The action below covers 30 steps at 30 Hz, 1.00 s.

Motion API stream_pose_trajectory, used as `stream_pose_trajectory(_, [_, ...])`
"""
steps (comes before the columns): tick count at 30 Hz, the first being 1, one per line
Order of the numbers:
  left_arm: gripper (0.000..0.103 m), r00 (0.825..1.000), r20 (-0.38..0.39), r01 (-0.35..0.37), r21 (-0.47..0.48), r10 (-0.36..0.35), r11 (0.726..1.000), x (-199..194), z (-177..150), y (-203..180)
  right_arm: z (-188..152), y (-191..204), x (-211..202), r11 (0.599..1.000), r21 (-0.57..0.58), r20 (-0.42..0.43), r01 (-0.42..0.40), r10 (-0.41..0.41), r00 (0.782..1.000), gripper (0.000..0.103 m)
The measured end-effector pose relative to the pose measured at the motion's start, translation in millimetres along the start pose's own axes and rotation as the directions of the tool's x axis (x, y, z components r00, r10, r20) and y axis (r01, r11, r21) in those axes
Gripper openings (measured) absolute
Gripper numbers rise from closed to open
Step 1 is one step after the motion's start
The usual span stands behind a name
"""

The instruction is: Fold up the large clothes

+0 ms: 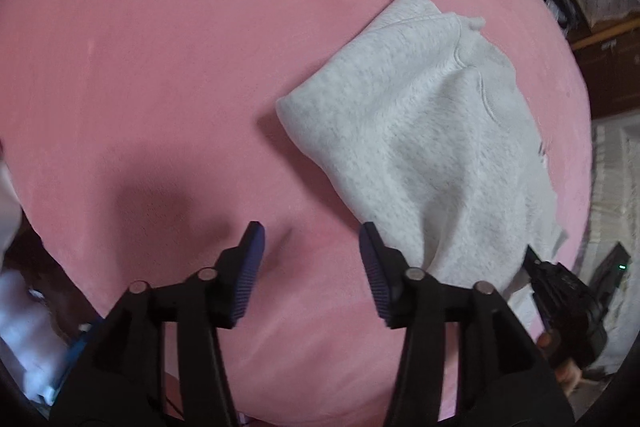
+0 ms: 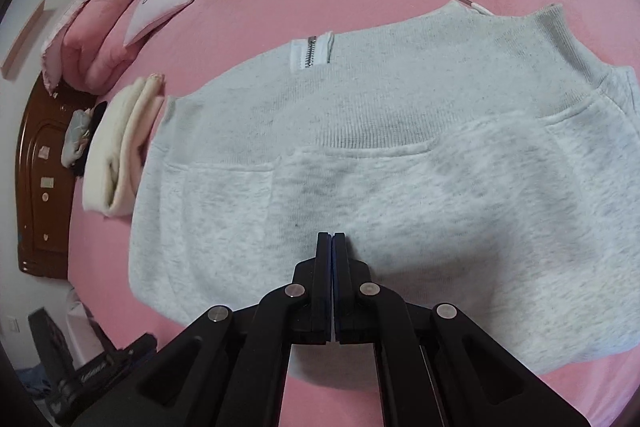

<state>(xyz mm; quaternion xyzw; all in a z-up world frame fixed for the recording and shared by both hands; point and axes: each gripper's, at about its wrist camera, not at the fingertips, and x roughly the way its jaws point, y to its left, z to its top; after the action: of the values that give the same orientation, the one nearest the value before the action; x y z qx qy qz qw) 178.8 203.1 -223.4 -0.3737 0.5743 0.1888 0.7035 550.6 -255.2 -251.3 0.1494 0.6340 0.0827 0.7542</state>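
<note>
A light grey heathered fleece sweatshirt [image 2: 400, 155] lies folded on the bed's pink plush sheet [image 1: 140, 67], near the bed's right edge in the left wrist view, its ribbed hem and a short metal zip [image 2: 310, 51] facing away. The left claw [image 1: 312, 251] stands partly open over bare sheet with nothing between its jaws, just beside the sweatshirt's near corner. The right claw [image 2: 331, 239] is fully closed and empty above the sweatshirt. A folded cream fleece garment [image 2: 120, 147] lies beside the sweatshirt.
</note>
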Motion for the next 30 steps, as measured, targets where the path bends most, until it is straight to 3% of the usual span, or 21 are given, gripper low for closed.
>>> stream_pose_trajectory(3, [0.049, 0.997, -0.013, 0.082, -0.050, -0.082, 0.995, 7.0, -4.2, 11.3, 15.6, 0.5, 23.5, 1.000, 0.020, -0.025, 0.014, -0.013, 1.000, 0.000])
stream_pose_trajectory(5, [0.061, 0.990, -0.022, 0.133, -0.089, -0.136, 0.987, 14.9, -4.4, 18.2, 25.3, 4.1, 37.0, 1.000, -0.001, -0.048, 0.029, -0.029, 0.998, 0.000])
stream_pose_trajectory(10, [0.066, 0.961, -0.042, 0.262, -0.197, -0.275, 0.945, 40.9, -0.5, 35.6, 34.6, 3.8, 44.0, 0.999, 0.005, -0.066, 0.043, -0.042, 0.997, 0.000])
stream_pose_trajectory(14, [0.068, 0.922, -0.028, 0.365, -0.273, -0.386, 0.890, 58.6, 5.1, 46.1, 33.2, -2.6, 35.8, 0.998, 0.030, -0.054, 0.056, -0.054, 0.997, 0.000])
stream_pose_trajectory(19, [0.069, 0.902, 0.001, 0.419, -0.246, -0.432, 0.874, 71.4, 16.4, 45.1, 32.4, 2.7, 39.8, 0.996, 0.022, -0.049, 0.087, -0.086, 0.995, 0.000])
stream_pose_trajectory(25, [0.069, 0.869, 0.058, 0.490, -0.232, -0.491, 0.840, 88.3, 49.5, 43.4, 26.2, -2.1, 45.6, 0.994, 0.088, -0.004, 0.062, -0.062, 0.998, 0.000])
stream_pose_trajectory(26, [0.068, 0.868, 0.066, 0.494, -0.228, -0.493, 0.839, 91.1, 55.0, 41.9, 25.7, -4.9, 45.0, 0.993, 0.099, 0.002, 0.059, -0.060, 0.998, 0.000])
stream_pose_trajectory(30, [0.058, 0.900, 0.068, 0.436, -0.152, -0.430, 0.887, 92.4, 74.2, 24.3, 22.0, -2.1, 45.9, 0.990, 0.114, 0.030, 0.077, -0.081, 0.996, 0.000])
